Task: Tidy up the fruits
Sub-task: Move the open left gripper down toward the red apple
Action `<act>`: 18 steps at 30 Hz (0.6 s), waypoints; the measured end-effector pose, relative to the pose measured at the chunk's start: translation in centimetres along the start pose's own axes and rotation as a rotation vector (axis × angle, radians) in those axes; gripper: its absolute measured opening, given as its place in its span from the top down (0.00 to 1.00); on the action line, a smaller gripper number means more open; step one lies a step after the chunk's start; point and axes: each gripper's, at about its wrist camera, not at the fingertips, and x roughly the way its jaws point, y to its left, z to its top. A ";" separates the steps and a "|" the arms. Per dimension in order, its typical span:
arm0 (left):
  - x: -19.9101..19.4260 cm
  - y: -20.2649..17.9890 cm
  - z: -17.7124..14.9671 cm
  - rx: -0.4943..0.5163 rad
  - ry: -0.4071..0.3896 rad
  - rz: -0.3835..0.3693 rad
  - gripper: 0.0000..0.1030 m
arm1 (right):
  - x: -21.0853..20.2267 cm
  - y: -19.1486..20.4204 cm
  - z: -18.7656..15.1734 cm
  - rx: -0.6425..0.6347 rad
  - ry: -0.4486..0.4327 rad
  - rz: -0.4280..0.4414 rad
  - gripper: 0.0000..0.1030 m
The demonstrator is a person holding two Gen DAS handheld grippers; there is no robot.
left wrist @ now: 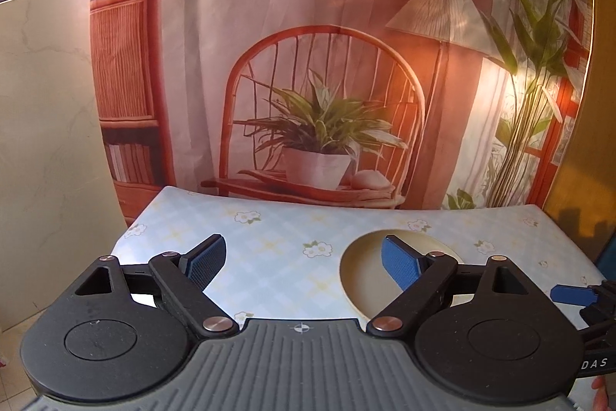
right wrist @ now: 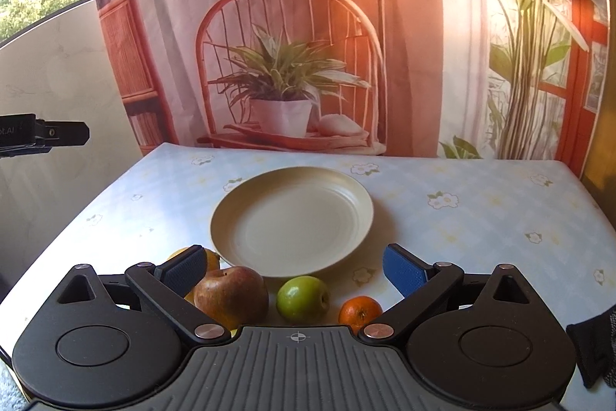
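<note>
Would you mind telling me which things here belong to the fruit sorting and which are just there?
Job: plate, red apple, green apple, orange, a yellow fruit half hidden.
Just there: floral tablecloth, printed backdrop.

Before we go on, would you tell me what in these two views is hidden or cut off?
- Yellow fruit, right wrist view: mostly behind the right gripper's finger and the red apple; its kind is unclear.
- Orange, right wrist view: lower part behind the gripper body.
- Plate, left wrist view: right half behind the left gripper's finger; all fruit is hidden there.
- Right gripper, left wrist view: cut off by the right edge.
</note>
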 end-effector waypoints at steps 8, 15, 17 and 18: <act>2.1 -1.4 -1.3 0.133 0.085 0.004 0.09 | 3.2 2.1 0.6 -0.077 0.088 0.018 0.08; 5.5 -1.5 -2.7 0.102 0.216 -0.064 0.09 | 5.3 3.4 -1.2 -0.173 0.168 0.048 0.27; 6.2 -1.6 -3.0 0.113 0.227 -0.067 0.09 | 5.4 3.5 -1.4 -0.179 0.181 0.070 0.29; 6.5 -1.5 -3.1 0.112 0.232 -0.077 0.09 | 5.5 3.5 -1.5 -0.181 0.185 0.077 0.30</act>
